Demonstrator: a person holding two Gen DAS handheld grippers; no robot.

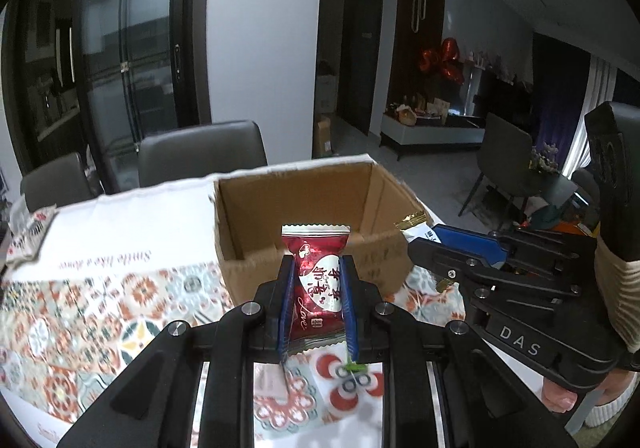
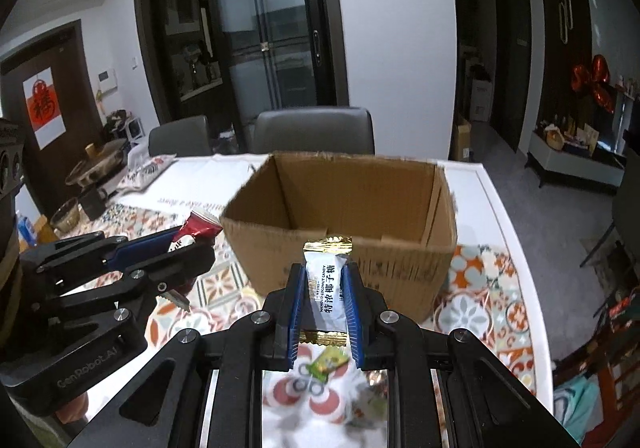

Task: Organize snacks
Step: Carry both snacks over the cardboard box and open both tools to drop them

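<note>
Just short of the cardboard box, left tongs pinch a red candy, right tongs a white coconut candy; light, crinkly, slippery wrappers, best clamped mid-body.

The cardboard box hides its own floor behind its near wall. Nearer than the box, the loose sweets on the tablecloth are blurred and partly covered by black gripper frames, their wrappers' print unreadable.
</note>
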